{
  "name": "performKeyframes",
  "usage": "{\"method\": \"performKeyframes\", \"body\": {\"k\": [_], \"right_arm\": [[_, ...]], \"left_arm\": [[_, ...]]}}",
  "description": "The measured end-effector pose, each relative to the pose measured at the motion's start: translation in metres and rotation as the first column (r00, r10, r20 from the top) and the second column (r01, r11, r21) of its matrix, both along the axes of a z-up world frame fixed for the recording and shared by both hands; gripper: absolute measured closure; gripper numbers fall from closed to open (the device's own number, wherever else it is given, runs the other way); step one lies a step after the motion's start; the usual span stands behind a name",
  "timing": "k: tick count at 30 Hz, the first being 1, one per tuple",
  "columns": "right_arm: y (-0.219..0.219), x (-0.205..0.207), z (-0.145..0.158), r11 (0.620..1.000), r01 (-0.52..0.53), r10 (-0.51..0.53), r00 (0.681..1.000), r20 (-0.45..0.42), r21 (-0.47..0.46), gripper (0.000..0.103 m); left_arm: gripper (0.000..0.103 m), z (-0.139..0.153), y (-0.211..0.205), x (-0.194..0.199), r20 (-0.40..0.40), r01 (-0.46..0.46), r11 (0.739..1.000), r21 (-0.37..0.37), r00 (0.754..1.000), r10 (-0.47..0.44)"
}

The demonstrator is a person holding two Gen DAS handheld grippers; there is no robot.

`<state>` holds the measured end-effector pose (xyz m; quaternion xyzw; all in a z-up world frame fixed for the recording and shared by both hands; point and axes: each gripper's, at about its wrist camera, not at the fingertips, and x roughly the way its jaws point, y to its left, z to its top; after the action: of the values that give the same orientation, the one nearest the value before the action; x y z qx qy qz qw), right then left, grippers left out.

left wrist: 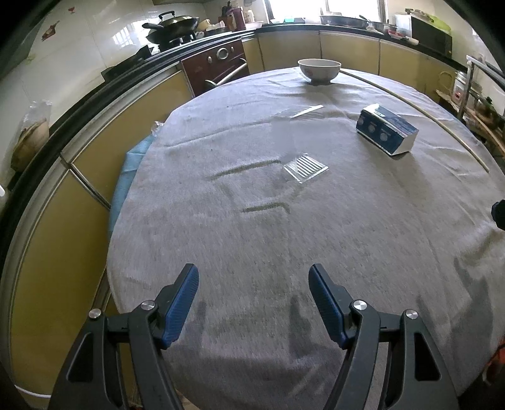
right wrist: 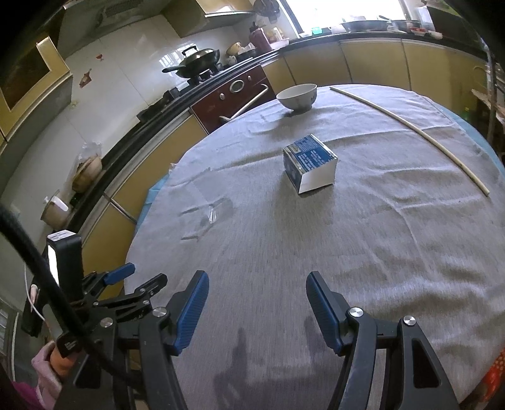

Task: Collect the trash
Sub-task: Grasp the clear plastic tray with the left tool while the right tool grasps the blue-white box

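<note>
Two grippers hover over the near edge of a round table draped in a grey cloth [left wrist: 252, 239]. Left gripper [left wrist: 254, 284]: jaws apart, nothing between the blue pads, only cloth under them. Right gripper [right wrist: 257, 291]: same — jaws spread, released, empty.

Positions taken relative to the blue-and-white box [left wrist: 386, 131], which lies on its side past the table's middle:
- Clear plastic tray [left wrist: 305, 167] with a ribbed face — lies flat on the cloth, nearer the grippers than the box and to its left in the left wrist view. Well apart from both grippers.
- Second clear ribbed piece [left wrist: 301, 112], left of the box and slightly farther back; hard to make out against the cloth.
- White bowl [left wrist: 319, 70], upright, beyond the box at the far rim of the table.
- Long pale stick [right wrist: 410, 129], lying along the table's right side, right of the box.

Cloth between the grippers and the tray is bare, wrinkled, with faint dark marks.

Beyond the table: yellow cabinets [left wrist: 94, 132], a dark red oven front [left wrist: 217, 64], a wok [left wrist: 172, 26] on the hob.
</note>
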<state>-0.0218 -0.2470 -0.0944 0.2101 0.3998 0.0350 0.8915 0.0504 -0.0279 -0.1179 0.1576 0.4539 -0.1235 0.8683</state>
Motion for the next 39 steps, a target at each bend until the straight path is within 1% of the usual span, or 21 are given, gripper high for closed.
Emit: {"method": "performKeyframes", "body": {"k": [8, 12, 16, 19, 21, 25, 27, 30, 35, 39], "right_arm": [[-0.008, 0.03, -0.004, 0.999, 0.002, -0.002, 1.0, -0.009, -0.036, 0.035], [-0.02, 0.05, -0.006, 0.999, 0.026, -0.026, 1.0, -0.016, -0.042, 0.035], [-0.031, 0.071, -0.006, 0.997, 0.039, -0.039, 0.999, -0.01, -0.065, 0.035], [-0.039, 0.087, -0.007, 0.997, 0.048, -0.049, 0.999, -0.014, -0.067, 0.035], [-0.045, 0.098, -0.008, 0.996, 0.054, -0.055, 0.998, -0.015, -0.066, 0.035], [-0.052, 0.114, -0.013, 0.997, 0.052, -0.054, 0.998, -0.02, -0.062, 0.033], [-0.053, 0.121, -0.015, 0.997, 0.048, -0.05, 0.999, -0.023, -0.062, 0.033], [-0.055, 0.13, -0.016, 0.997, 0.043, -0.045, 0.999, -0.021, -0.059, 0.033], [-0.057, 0.144, -0.017, 0.998, 0.028, -0.028, 1.0, -0.005, -0.062, 0.031], [-0.062, 0.156, -0.018, 0.997, 0.028, -0.027, 1.0, 0.006, -0.065, 0.031]], "left_arm": [[0.03, 0.002, 0.001, 0.019, 0.003, 0.0, 1.0, -0.002, 1.0, 0.0], [0.03, 0.011, 0.0, 0.032, 0.019, -0.001, 1.0, -0.012, 1.0, 0.001], [0.03, 0.02, -0.005, 0.048, 0.03, 0.017, 1.0, -0.021, 0.999, -0.016], [0.03, 0.022, -0.01, 0.059, 0.012, 0.031, 0.999, -0.032, 0.999, -0.03], [0.03, 0.023, -0.014, 0.067, -0.011, 0.04, 0.998, -0.055, 0.999, -0.041], [0.03, 0.031, -0.023, 0.079, -0.025, 0.059, 0.994, -0.091, 0.998, -0.061], [0.03, 0.038, -0.029, 0.087, -0.035, 0.072, 0.99, -0.123, 0.996, -0.076], [0.03, 0.044, -0.033, 0.097, -0.059, 0.081, 0.982, -0.169, 0.994, -0.092], [0.03, 0.044, -0.04, 0.116, -0.132, 0.07, 0.967, -0.243, 0.986, -0.104], [0.03, 0.055, -0.048, 0.126, -0.156, 0.078, 0.951, -0.301, 0.979, -0.13]]}}
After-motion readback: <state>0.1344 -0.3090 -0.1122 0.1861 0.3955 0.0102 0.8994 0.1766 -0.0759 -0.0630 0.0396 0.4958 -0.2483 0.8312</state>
